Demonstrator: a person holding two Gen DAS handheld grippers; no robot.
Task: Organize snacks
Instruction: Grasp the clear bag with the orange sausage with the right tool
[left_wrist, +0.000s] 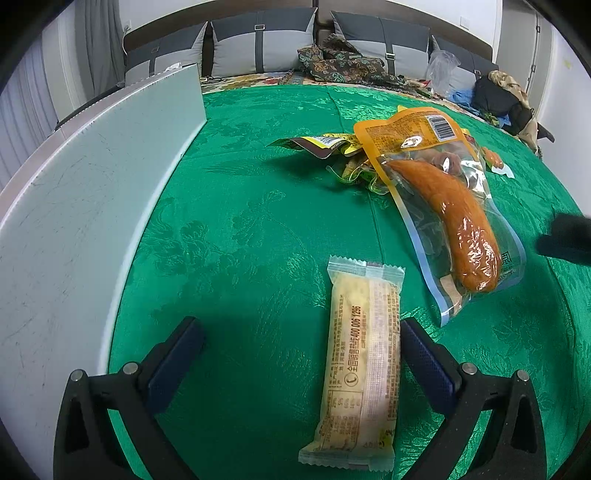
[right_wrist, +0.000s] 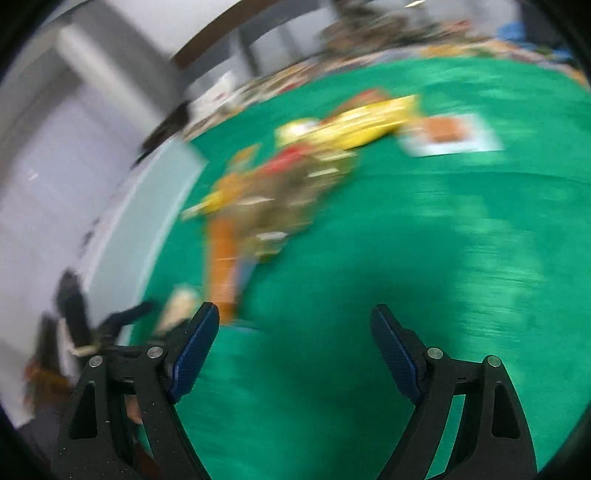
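Left gripper (left_wrist: 301, 334) open wide, yellow bar packet (left_wrist: 360, 365) between its fingers, nearer the 3 o'clock one. Sausage pouch (left_wrist: 448, 206) at 1 o'clock; white board (left_wrist: 74, 206) edges the green cloth (left_wrist: 240, 206) at 9 o'clock. Right gripper (right_wrist: 295, 321) open, holding nothing, bare cloth ahead; that view blurred, snack pile (right_wrist: 295, 184) at 11 o'clock.

From the right wrist everything smears: the snack pile (right_wrist: 295, 173) is streaks of yellow, red and orange, labels unreadable. In the left view, a dark shape (left_wrist: 565, 238) is cut off at the edge, and smaller wrappers (left_wrist: 354, 173) lie half-hidden beneath the sausage pouch (left_wrist: 443, 199).
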